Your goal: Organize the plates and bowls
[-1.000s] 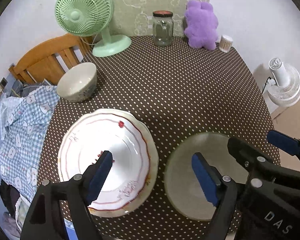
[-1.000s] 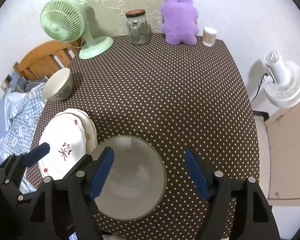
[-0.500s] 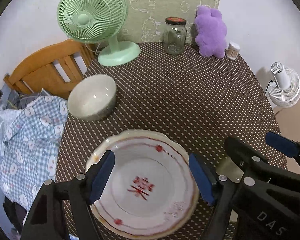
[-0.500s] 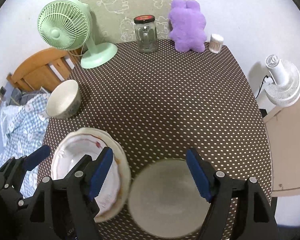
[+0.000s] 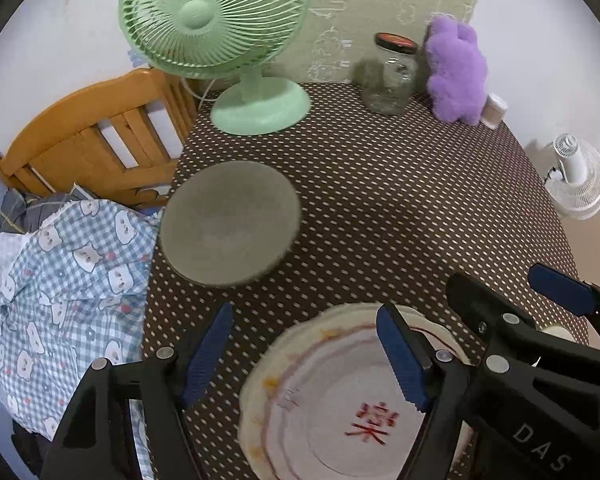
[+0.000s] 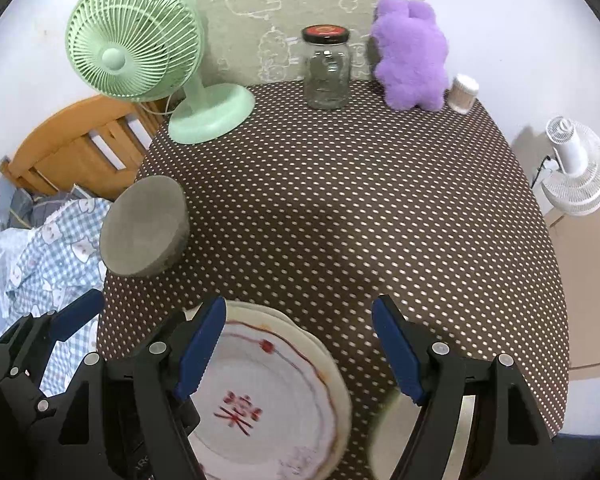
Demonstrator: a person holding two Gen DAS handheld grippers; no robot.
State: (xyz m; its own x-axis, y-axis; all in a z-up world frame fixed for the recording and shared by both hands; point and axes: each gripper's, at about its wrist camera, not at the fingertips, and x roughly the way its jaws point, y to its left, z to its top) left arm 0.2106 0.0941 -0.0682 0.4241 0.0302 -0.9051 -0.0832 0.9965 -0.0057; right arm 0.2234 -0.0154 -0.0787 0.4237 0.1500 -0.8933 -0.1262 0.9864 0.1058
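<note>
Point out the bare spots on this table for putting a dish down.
The widest bare cloth is the table's middle, bordered by the bowl on the left, the glass jar and purple plush behind, and the stacked plates in front. The right side is bare too. The near edge is crowded.

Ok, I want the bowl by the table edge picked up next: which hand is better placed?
Left, probably. The bowl lies almost straight ahead of the open left gripper, slightly left; from the right gripper it sits far off to the left.
</note>
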